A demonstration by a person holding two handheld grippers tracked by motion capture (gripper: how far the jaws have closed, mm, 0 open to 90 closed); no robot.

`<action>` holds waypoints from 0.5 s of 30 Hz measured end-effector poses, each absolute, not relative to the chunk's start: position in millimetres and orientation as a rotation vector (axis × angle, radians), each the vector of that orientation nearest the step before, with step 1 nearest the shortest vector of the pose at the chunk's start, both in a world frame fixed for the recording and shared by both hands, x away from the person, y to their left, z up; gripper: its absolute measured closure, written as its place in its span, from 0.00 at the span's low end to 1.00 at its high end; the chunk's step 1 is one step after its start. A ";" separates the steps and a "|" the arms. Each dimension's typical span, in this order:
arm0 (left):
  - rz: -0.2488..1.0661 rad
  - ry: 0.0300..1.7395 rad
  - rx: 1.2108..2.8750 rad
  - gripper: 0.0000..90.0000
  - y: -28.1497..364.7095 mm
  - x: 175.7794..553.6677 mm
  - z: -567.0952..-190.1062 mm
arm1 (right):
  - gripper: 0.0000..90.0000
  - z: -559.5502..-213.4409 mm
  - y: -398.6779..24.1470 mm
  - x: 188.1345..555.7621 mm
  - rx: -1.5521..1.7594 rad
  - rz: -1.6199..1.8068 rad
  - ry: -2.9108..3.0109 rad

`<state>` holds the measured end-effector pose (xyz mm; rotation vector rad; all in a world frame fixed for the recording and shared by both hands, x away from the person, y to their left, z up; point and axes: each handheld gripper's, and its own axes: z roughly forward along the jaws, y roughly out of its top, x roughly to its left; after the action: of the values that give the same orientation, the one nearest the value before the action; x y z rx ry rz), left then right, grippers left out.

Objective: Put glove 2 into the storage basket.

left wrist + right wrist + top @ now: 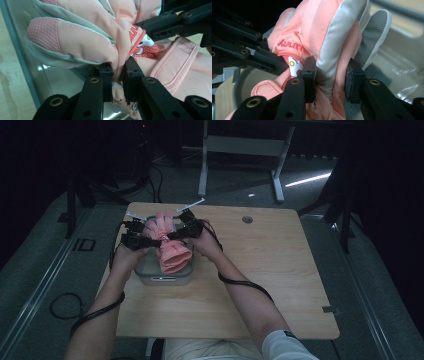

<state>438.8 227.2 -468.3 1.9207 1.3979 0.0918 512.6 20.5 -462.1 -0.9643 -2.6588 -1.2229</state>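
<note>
Glove (87, 37) pinched between the left gripper (117, 75) jaws: soft padded cloth, peach, matt; pale grey smooth panels; fingertip patch of rough pink mesh; stitched cuff seam just right of the jaws. Between the right gripper (331, 81) jaws, same cloth; grey textured mesh fingertip beyond. Both grippers matt black plastic, brass-looking rivets. Container (150, 270) beneath: glossy, translucent plastic. Table (270, 285): pale wood grain, matt.

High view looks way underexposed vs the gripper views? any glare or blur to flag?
High view: dim, background near black, a light streak on the floor; the pink glove and clear container are readable but soft. Left gripper view: bright, the glove sharp, glare on the container wall. Right gripper view: the glove sharp, reflections on the container, top left corner dark.
</note>
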 end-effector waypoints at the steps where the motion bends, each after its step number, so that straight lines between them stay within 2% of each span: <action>1: 0.080 1.403 1.918 0.88 227.7 439.7 -471.7 | 0.73 -466.3 20.1 514.0 -0.968 -1.209 -2.650; 5: 0.067 1.415 1.924 0.87 229.4 442.6 -481.6 | 0.71 -479.3 20.0 518.4 -0.987 -1.178 -2.626; 10: 0.024 1.444 1.915 0.87 232.4 446.8 -490.6 | 0.64 -484.4 22.5 519.6 -1.020 -1.147 -2.707; 15: 0.033 1.475 1.929 0.87 232.1 447.8 -492.6 | 0.63 -484.4 25.8 521.2 -1.056 -1.117 -2.731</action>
<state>447.8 232.1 -492.6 1.9288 1.4755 0.0334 521.2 25.8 -484.4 -1.0560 -2.7308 -1.1172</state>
